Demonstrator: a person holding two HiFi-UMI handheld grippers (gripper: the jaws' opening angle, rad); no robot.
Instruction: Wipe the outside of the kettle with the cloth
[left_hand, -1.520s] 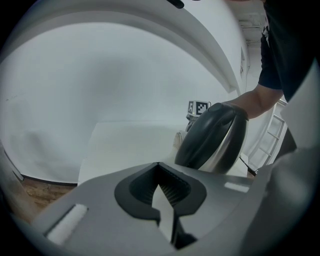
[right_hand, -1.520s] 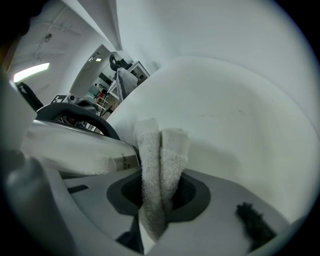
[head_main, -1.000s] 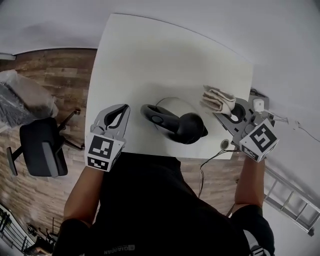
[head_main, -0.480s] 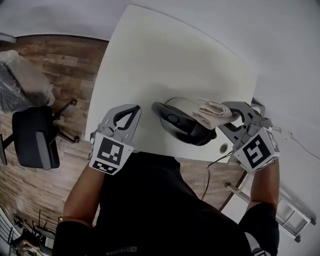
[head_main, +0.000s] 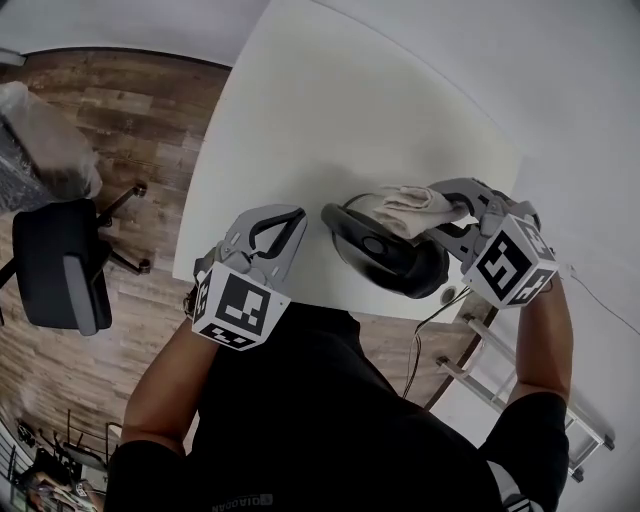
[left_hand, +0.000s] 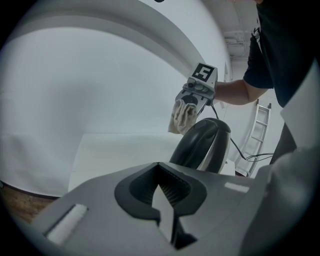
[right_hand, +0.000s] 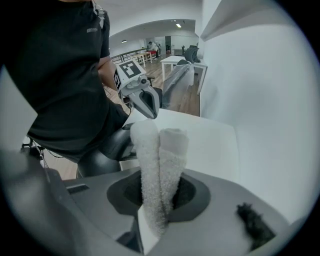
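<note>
The kettle (head_main: 385, 255), dark with a black handle and a pale body, stands near the front edge of the white table (head_main: 330, 120). My right gripper (head_main: 440, 207) is shut on a folded beige cloth (head_main: 405, 205), which lies over the kettle's far upper side. In the right gripper view the cloth (right_hand: 160, 160) stands up between the jaws, with the kettle (right_hand: 105, 150) below left. My left gripper (head_main: 285, 222) is shut on nothing, a little left of the kettle. The left gripper view shows the kettle (left_hand: 202, 145) ahead, with the cloth (left_hand: 184, 116) hanging at its top.
A black office chair (head_main: 55, 265) stands on the wooden floor at the left. A cable (head_main: 420, 340) hangs off the table's front right corner, next to a metal ladder (head_main: 500, 370). A white wall runs behind and to the right of the table.
My right gripper has carried the cloth leftward from beside the kettle onto its upper side. My left gripper has come closer to the kettle.
</note>
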